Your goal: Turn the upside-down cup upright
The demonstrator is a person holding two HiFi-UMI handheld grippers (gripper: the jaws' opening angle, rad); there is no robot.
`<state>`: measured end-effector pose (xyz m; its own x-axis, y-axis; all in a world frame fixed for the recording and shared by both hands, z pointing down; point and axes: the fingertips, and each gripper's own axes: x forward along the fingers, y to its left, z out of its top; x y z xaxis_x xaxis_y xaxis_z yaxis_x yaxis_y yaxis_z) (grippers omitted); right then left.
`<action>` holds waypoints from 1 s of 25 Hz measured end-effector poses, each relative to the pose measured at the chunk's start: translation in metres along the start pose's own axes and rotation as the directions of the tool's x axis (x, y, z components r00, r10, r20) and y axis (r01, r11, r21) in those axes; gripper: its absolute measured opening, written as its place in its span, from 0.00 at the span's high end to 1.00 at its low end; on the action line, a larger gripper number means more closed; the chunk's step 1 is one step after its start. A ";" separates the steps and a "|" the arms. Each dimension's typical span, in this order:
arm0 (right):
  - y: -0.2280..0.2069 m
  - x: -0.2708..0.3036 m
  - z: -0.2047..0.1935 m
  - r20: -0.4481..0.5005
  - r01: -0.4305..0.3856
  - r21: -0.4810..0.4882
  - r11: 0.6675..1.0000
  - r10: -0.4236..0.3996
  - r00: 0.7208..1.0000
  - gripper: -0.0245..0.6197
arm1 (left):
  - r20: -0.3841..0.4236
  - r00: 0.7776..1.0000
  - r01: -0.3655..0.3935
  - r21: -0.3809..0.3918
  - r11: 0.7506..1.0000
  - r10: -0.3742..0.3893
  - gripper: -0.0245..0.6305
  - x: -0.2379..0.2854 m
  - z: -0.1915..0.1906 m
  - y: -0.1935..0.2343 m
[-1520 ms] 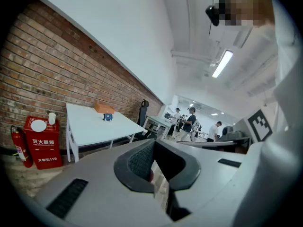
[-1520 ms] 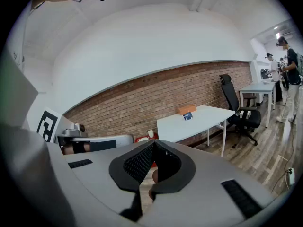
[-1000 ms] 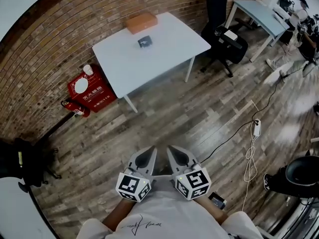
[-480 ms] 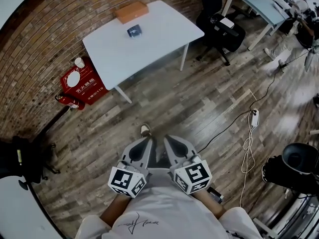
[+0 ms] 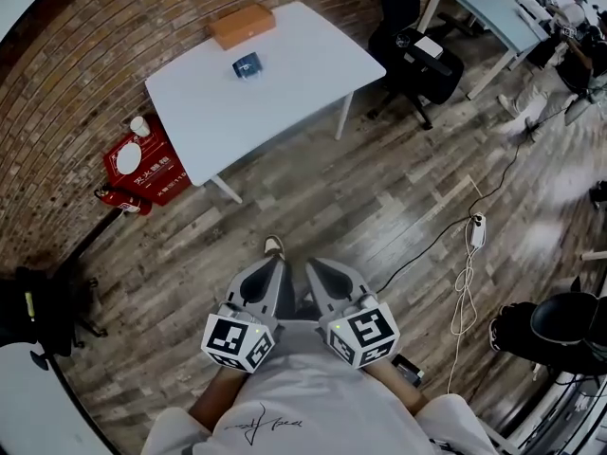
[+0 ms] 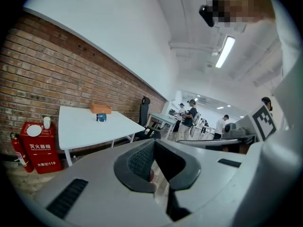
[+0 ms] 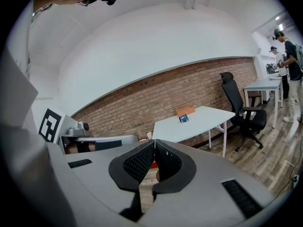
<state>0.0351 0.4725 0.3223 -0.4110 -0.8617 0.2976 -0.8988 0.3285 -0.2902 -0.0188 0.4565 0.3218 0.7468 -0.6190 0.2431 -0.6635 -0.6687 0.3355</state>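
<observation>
Approach step, not at the work yet. Cup (image 5: 246, 64) looks to be the small dark-blue thing on the white table (image 5: 294, 83), just beside the orange box (image 5: 243, 25), toward the wall side. It is too small here to tell which end is up. It is well apart from both grippers.

Left gripper (image 5: 277, 268) is held close to the body with its jaws together and nothing between them. Right gripper (image 5: 313, 268) is the same, pads touching at the tips and empty. The two sit side by side, low, over the wood floor (image 5: 379, 207).

To do this step well, my read:
- Walk up to the near long edge of the table so the cup is within reach, straight ahead. Mind the cable (image 5: 446, 235) on the floor to the right and the chair (image 5: 417, 60) by the far corner.
- Open one gripper's jaws wide before coming down, wider than the cup. Shut jaws would only knock it.
- Come in from the side away from the box, so the outer jaw has room.
- Take the cup wall low and across its middle, with a light squeeze. Thin cups probably crush or slip.
- Lift clear of the table before rolling the wrist, then set the cup down flat on its base.
</observation>
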 end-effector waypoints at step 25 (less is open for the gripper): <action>-0.041 0.151 0.065 -0.052 -0.010 -0.005 1.000 0.010 0.999 0.93 | -0.019 1.000 0.008 0.051 0.999 -0.007 0.95 0.096 0.079 0.110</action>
<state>0.0192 0.3035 0.3199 -0.4271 -0.8373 0.3413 -0.8954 0.3391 -0.2885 -0.0234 0.2913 0.3098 0.7520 -0.6067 0.2576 -0.6592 -0.6937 0.2903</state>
